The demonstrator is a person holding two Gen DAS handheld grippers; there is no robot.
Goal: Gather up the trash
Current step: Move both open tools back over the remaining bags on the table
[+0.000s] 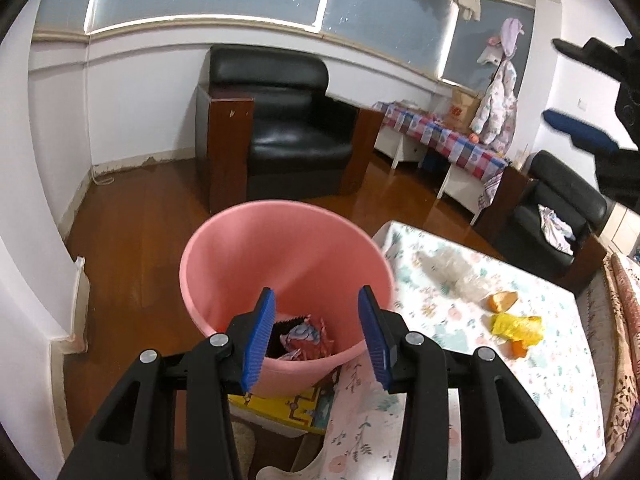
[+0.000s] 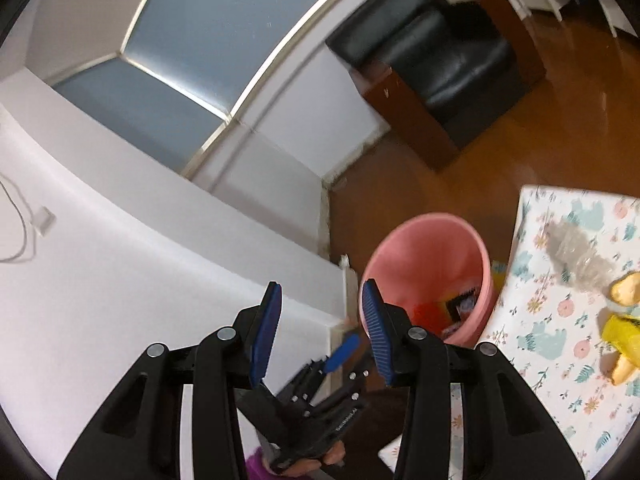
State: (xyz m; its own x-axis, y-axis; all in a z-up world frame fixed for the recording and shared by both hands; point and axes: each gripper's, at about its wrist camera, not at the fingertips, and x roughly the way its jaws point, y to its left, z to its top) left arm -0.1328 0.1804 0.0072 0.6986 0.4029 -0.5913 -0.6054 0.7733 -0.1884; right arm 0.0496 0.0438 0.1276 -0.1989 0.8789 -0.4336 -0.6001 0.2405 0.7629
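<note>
A pink bucket (image 1: 288, 264) stands on the wooden floor beside the low table (image 1: 440, 360) with a flowered cloth. Crumpled wrappers (image 1: 306, 340) lie at its bottom. My left gripper (image 1: 317, 300) hovers open over the bucket's near rim with nothing between its blue pads. On the cloth lie a clear plastic bag (image 1: 452, 268), orange peel (image 1: 502, 302) and a yellow wrapper (image 1: 518, 328). My right gripper (image 2: 321, 292) is open and empty, tilted, high and to the left of the bucket (image 2: 428, 248). It also shows at the upper right of the left wrist view (image 1: 554, 80).
A black armchair (image 1: 288, 128) stands behind the bucket against the wall. A second armchair (image 1: 560, 216) and a long table with a checked cloth (image 1: 448, 140) are to the right. A white wall (image 2: 160, 280) is close on the left. A hand (image 2: 332, 456) holds the left gripper.
</note>
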